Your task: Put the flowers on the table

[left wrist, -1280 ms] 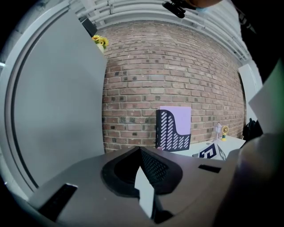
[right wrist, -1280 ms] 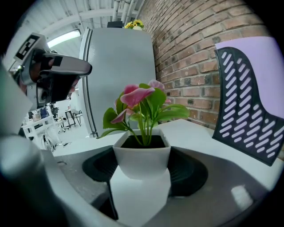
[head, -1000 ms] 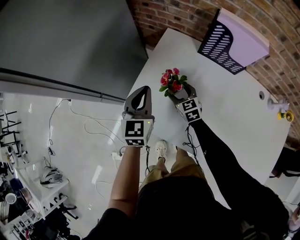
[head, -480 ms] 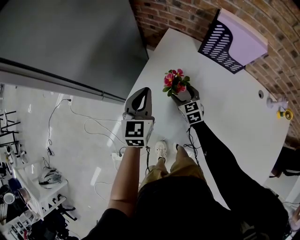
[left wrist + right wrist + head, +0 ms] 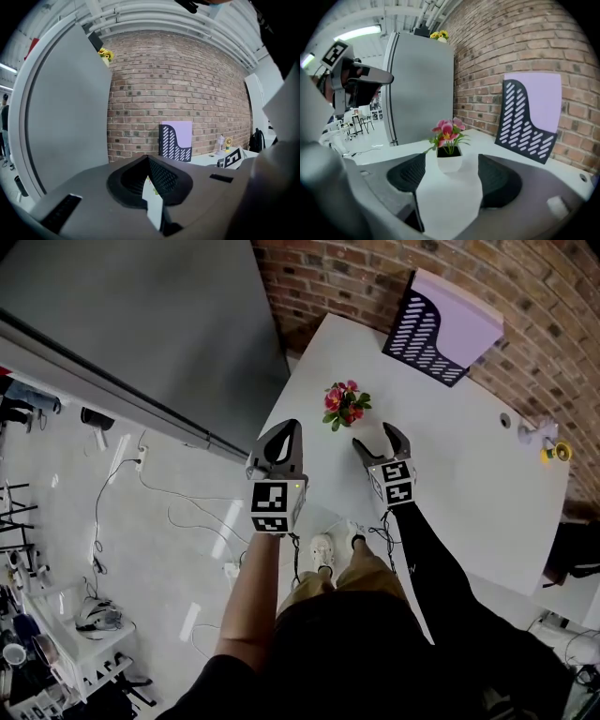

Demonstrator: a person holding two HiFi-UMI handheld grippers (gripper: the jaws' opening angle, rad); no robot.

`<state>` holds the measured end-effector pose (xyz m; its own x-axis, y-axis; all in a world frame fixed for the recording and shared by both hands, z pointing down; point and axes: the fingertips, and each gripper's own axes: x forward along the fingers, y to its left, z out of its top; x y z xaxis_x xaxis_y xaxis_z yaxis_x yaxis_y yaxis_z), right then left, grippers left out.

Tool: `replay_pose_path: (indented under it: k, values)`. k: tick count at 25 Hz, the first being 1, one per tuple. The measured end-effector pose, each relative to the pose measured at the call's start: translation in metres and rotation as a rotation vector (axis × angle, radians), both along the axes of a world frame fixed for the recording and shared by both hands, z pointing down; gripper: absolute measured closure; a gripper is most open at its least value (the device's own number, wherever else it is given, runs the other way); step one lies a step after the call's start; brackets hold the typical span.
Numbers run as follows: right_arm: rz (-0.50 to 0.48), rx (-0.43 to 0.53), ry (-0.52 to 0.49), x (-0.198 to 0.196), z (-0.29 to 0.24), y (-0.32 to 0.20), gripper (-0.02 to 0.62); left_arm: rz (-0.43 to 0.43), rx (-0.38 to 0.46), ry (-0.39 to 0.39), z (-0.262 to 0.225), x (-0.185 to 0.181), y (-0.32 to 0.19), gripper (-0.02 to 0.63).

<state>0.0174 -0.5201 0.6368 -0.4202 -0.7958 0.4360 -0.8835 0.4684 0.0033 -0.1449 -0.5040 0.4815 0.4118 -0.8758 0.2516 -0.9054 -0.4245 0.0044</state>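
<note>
I am reading the right hand-held gripper [image 5: 373,435] as spread: in the right gripper view both dark pads are standing wide apart with bare counter showing between them. Nothing is sitting in the gap. The flowers [image 5: 449,136], pink and red blooms with green leaves in a small white pot, are standing upright on the counter [image 5: 450,456]. They are just ahead of the right hand-held gripper's tips, centred on the line of its opening and touching neither pad. In the head view the pot is sitting near the counter's left edge, between the right hand-held gripper and the far corner.

I am reading the left hand-held gripper [image 5: 287,427] as pressed together: in the left gripper view its two tips are meeting at a point and are pinching nothing. It is hanging off the counter's left edge, over the floor [image 5: 169,549], level with the right hand-held gripper and near it.

A black slotted file holder [image 5: 436,324] with a purple back is standing at the counter's far end against the brick wall [image 5: 375,268]. A grey fridge [image 5: 141,315] is filling the space left of the counter. White cables are lying on the floor below the left arm.
</note>
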Motion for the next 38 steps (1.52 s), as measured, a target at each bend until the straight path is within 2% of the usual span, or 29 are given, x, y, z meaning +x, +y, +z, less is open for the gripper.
replay_pose_path:
  k: [9,17,21,27,29,30,31,33,34,38]
  values:
    - [0.066,0.17,-0.103,0.004,-0.113,0.038,0.252,0.081,0.008,-0.001,-0.032,0.008,0.031,0.598]
    - [0.048,0.314,-0.122,0.002,-0.194,0.08,0.252,0.149,0.087,0.003,-0.075,0.018,0.05,0.598]
    - [0.025,0.363,-0.115,0.001,-0.219,0.092,0.252,0.141,0.132,0.002,-0.093,0.012,0.055,0.598]
    - [0.004,0.4,-0.099,-0.004,-0.235,0.101,0.264,0.125,0.151,0.013,-0.098,0.007,0.066,0.598]
    - [0.016,0.407,-0.096,-0.006,-0.238,0.104,0.342,0.121,0.151,0.01,-0.098,0.005,0.069,0.598]
    - [0.022,0.411,-0.092,-0.006,-0.238,0.105,0.345,0.121,0.151,0.01,-0.098,0.005,0.071,0.598]
    - [0.032,0.417,-0.086,-0.005,-0.239,0.107,0.401,0.121,0.151,0.011,-0.097,0.004,0.073,0.598]
    - [0.055,0.43,-0.07,-0.002,-0.24,0.11,0.565,0.121,0.154,0.013,-0.096,0.004,0.074,0.598]
    - [0.062,0.435,-0.063,0.0,-0.24,0.111,0.595,0.121,0.155,0.015,-0.097,0.004,0.075,0.598]
    - [0.059,0.444,-0.043,-0.003,-0.241,0.115,0.595,0.116,0.161,0.022,-0.1,0.001,0.076,0.598]
